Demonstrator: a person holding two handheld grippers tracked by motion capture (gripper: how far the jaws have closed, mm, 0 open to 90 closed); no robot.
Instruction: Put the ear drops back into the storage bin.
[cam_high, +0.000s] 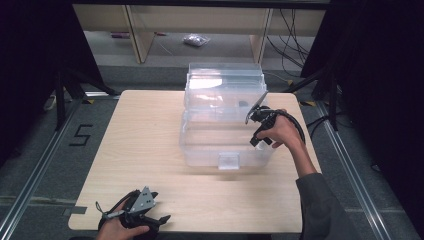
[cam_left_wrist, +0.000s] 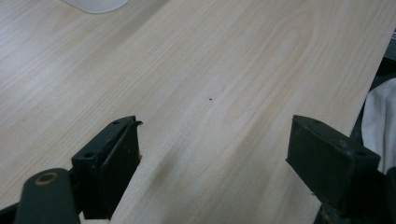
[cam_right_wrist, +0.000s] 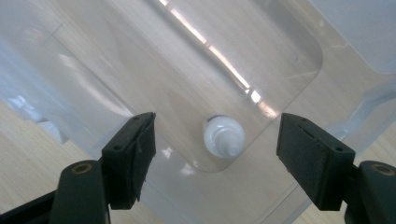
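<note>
A clear plastic storage box (cam_high: 200, 150) stands open in the middle of the wooden table (cam_high: 145, 145), its lid (cam_high: 225, 75) raised at the back. A small white bottle (cam_right_wrist: 224, 137) stands upright in a corner of the box floor. My right gripper (cam_high: 257, 137) hangs over the box's right side; in the right gripper view the gripper (cam_right_wrist: 217, 123) is open, with the bottle below and between the jaws, untouched. My left gripper (cam_high: 157, 214) rests at the table's front left corner, and it (cam_left_wrist: 217, 126) is open over bare wood.
The table's near edge runs beside the left gripper, with a white cloth-like patch (cam_left_wrist: 380, 121) past it. A latch tab (cam_high: 229, 161) sticks out from the box's front wall. Black curtains, cables and a wooden frame surround the table.
</note>
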